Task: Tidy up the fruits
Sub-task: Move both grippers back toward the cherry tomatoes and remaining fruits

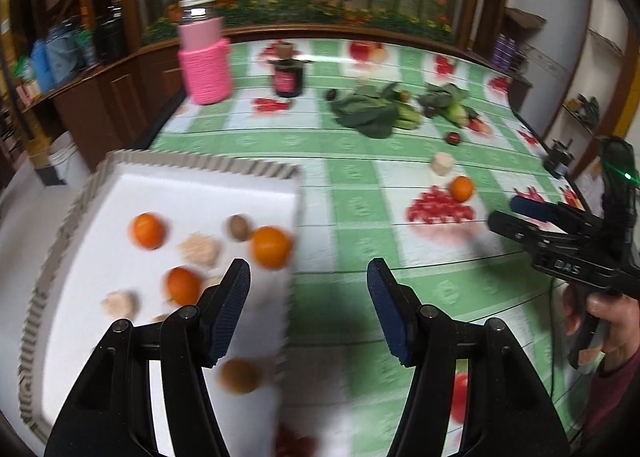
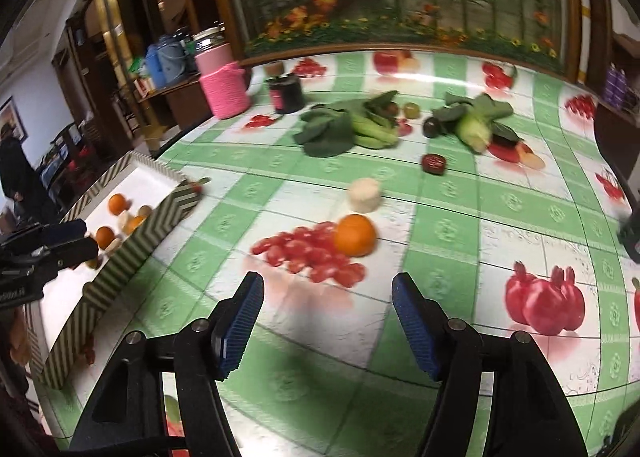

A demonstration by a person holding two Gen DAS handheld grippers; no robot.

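Both tongs are wide open and empty. From the left wrist view, the left gripper (image 1: 308,289) hovers over the near right edge of the shallow white tray with the zigzag cardboard rim (image 1: 256,167), blue ribbed pads parted with nothing between them; oranges, pale lumps and small brown fruits sit scattered inside the tray, blurred. Off to the right, the black right gripper (image 1: 508,213) points toward the loose round orange fruit (image 1: 461,188) lying on the green-and-white checked tablecloth with printed fruit (image 1: 352,177), and it looks clearly nearer to that orange than the left one is. Over to the right wrist view: the right gripper (image 2: 328,293), fingers spread with only tablecloth between them, has the orange (image 2: 355,235) straight ahead and slightly left of centre, well clear of the pads, resting at the edge of a printed red cluster. A pale cream cylindrical piece (image 2: 364,195) sits just beyond it, a small dark red fruit (image 2: 434,164) farther back, leafy green vegetables (image 2: 348,127) beyond that. The orange is smooth, bright, round, with no long axis, so any approach angle should do. The tray (image 2: 160,213) lies away to the left.
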